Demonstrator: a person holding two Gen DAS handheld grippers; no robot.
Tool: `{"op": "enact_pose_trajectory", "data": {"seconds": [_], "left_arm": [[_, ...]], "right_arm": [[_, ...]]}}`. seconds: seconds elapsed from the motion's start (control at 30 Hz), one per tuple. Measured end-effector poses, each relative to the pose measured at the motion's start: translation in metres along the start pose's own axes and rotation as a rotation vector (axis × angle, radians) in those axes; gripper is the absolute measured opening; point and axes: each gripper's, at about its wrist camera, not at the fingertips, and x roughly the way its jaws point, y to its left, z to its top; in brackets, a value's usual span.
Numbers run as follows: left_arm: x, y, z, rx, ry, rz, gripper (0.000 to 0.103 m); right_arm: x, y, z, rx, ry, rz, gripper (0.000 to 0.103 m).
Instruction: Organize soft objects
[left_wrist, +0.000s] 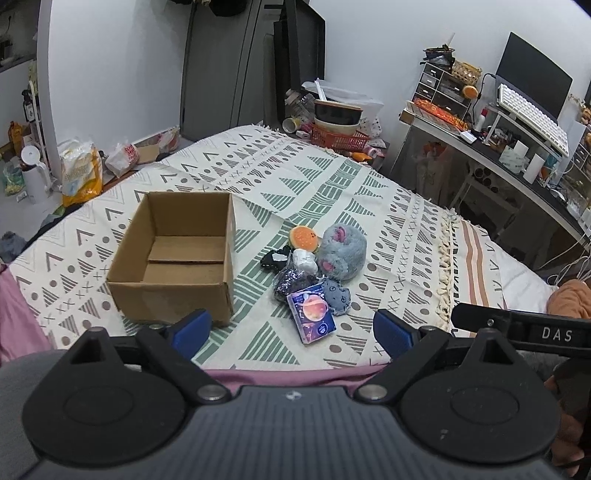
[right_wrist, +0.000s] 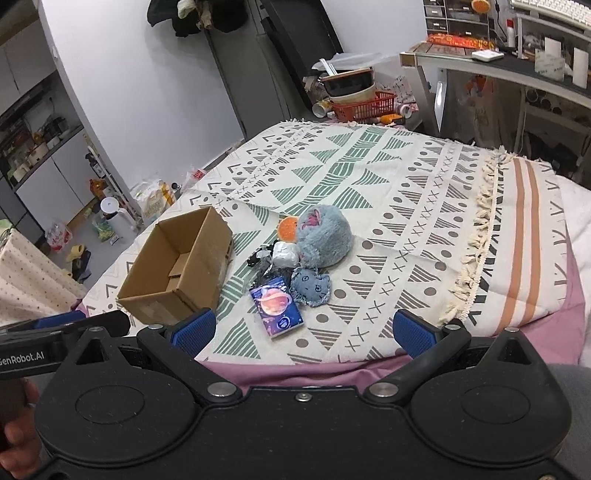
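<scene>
Tissue pack (left_wrist: 312, 317) lies nearest, dead ahead of our left gripper (left_wrist: 291, 330), long axis pointing away; both it and our right gripper (right_wrist: 304, 330) gape empty.

- The cardboard box (left_wrist: 173, 254) is sitting open-topped on the left of the blanket (left_wrist: 332, 192), its four upright walls blocking any sideways entry; the way in from above is lying free.
- The soft things are clustering just right of the box: the grey plush (left_wrist: 341, 254) is standing tallest at the far side, and the tissue pack (left_wrist: 312, 317) is lying nearest.
- Bare blanket is stretching far beyond the cluster and to its right, up to the fringe (left_wrist: 445, 273).
- The red basket (left_wrist: 338, 138) is crowding the far edge.
- The bench (left_wrist: 517, 162) is closing off the far right.
</scene>
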Motion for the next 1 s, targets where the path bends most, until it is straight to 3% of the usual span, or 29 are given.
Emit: {"op": "enact_pose_trajectory", "data": {"seconds": [0.3, 0.47, 0.8, 1.0], "left_arm": [[0.045, -0.001, 0.003, -0.036, 0.053, 0.007, 0.092], [0.069, -0.006, 0.007, -0.045, 0.083, 0.002, 0.088], [0.118, -0.008, 0.009, -0.104, 0.143, 0.006, 0.064], [0.147, -0.010, 0.007, -0.135, 0.185, 0.005, 0.062]], "right_arm": [[0.041, -0.015, 0.012, 0.044, 0.027, 0.028, 0.102], [0.067, -0.023, 0.022, 0.072, 0.067, 0.057, 0.091], [0.114, -0.044, 0.031, 0.160, 0.125, 0.110, 0.074], [0.136, -0.054, 0.028, 0.215, 0.143, 0.142, 0.072]]}}
